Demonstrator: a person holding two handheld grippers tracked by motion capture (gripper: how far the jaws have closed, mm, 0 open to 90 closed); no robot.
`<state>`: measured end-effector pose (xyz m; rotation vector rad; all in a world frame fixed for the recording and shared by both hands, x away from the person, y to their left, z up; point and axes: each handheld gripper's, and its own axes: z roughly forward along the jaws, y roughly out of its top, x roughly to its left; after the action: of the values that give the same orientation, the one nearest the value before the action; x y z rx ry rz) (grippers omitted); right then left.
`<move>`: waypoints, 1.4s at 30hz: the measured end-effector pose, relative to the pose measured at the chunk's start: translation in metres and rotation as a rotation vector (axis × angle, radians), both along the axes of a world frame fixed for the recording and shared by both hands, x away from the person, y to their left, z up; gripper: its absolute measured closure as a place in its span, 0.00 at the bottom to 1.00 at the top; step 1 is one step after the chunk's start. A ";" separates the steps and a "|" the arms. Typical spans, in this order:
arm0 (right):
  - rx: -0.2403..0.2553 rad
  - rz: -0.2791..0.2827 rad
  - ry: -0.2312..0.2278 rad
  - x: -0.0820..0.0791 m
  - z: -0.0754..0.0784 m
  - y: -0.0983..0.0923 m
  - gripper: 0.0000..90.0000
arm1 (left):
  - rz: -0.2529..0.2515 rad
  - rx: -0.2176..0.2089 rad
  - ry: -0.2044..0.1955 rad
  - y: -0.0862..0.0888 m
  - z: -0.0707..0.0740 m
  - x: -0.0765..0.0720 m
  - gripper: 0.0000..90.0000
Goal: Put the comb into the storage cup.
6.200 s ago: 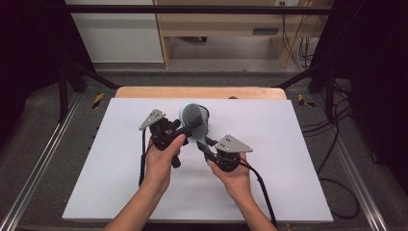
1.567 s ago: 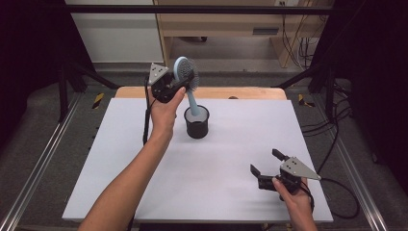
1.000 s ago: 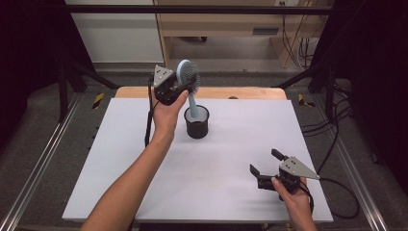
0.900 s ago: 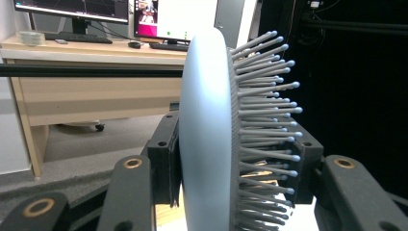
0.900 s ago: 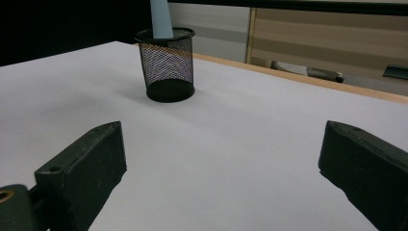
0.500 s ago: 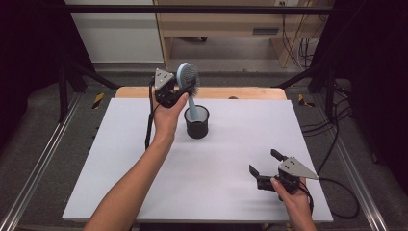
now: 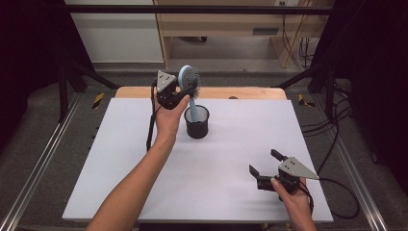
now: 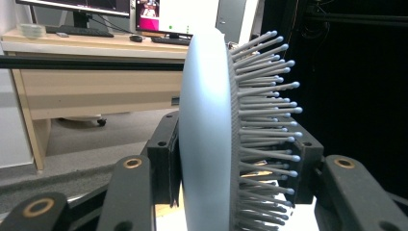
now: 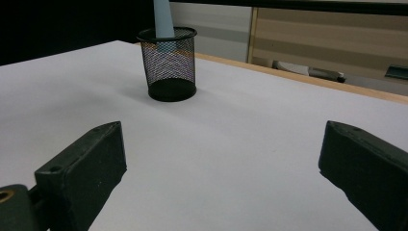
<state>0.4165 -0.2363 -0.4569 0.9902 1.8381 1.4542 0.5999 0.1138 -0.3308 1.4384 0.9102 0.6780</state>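
Hairbrush, high view: pale blue plastic hairbrush with a round head of grey bristles (image 7: 189,82) stands nearly upright, head up, its handle reaching down into the black wire-mesh cup (image 7: 197,121) at the far middle of the white table (image 7: 120,168)
Left gripper, high view: left gripper (image 7: 177,96) is held above and just left of the cup, jaws clamped on the brush head
Right gripper, high view: right gripper (image 7: 264,162) rests low near the table's near right corner, well apart from the cup, jaws spread with nothing between them
Hairbrush, left gripper view: brush head (image 8: 207,139) seen edge-on, smooth back to the left, ball-tipped bristles to the right
Jaws, left gripper view: one black jaw presses on the smooth back, the other sits among the bristles
Background, left gripper view: wooden desk (image 8: 82,72) with monitors beyond
Cup, right gripper view: mesh cup (image 9: 168,62) stands upright on the white surface ahead, blue handle (image 9: 163,21) rising out of it
Jaws, right gripper view: both black jaws stand wide apart over bare table
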 end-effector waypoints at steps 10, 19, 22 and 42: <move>-0.003 -0.001 -0.004 -0.001 0.000 0.000 0.03 | 0.003 -0.003 0.002 0.000 -0.001 0.000 0.55; 0.006 0.002 -0.002 0.000 0.000 0.002 0.03 | -0.001 -0.004 0.004 0.001 -0.003 -0.001 0.55; -0.005 -0.004 -0.016 0.000 -0.001 0.002 0.04 | 0.001 -0.005 0.007 0.001 -0.004 0.000 0.55; -0.027 -0.006 -0.028 0.000 -0.002 0.004 0.03 | -0.015 0.006 0.021 -0.005 -0.015 -0.001 0.55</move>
<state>0.4161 -0.2318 -0.4587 0.9569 1.8286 1.4287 0.5994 0.1087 -0.3455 1.4588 0.9139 0.6557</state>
